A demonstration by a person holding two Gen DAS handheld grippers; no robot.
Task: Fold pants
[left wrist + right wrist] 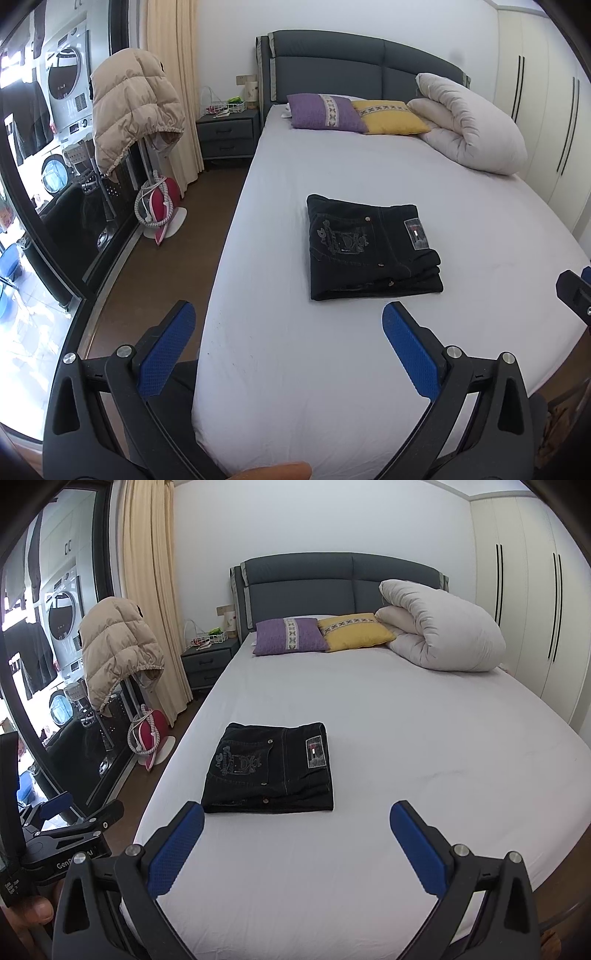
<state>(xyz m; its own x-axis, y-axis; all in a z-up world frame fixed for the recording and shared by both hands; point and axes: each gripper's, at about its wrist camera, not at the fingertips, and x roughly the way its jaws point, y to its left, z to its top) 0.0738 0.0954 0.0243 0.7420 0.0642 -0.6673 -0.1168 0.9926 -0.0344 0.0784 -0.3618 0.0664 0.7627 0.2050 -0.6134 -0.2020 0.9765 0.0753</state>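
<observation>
Pants point(373, 247), one folded; pillows point(325, 112), two.

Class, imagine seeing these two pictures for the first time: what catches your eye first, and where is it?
The black folded pants stand out, lying alone in the middle of the pale bed sheet. Both the left gripper and right gripper hover open, short of them. A purple pillow and a yellow pillow brighten the headboard end.

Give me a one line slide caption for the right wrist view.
Open right gripper hovers before folded black pants lying on the white bed.
</observation>
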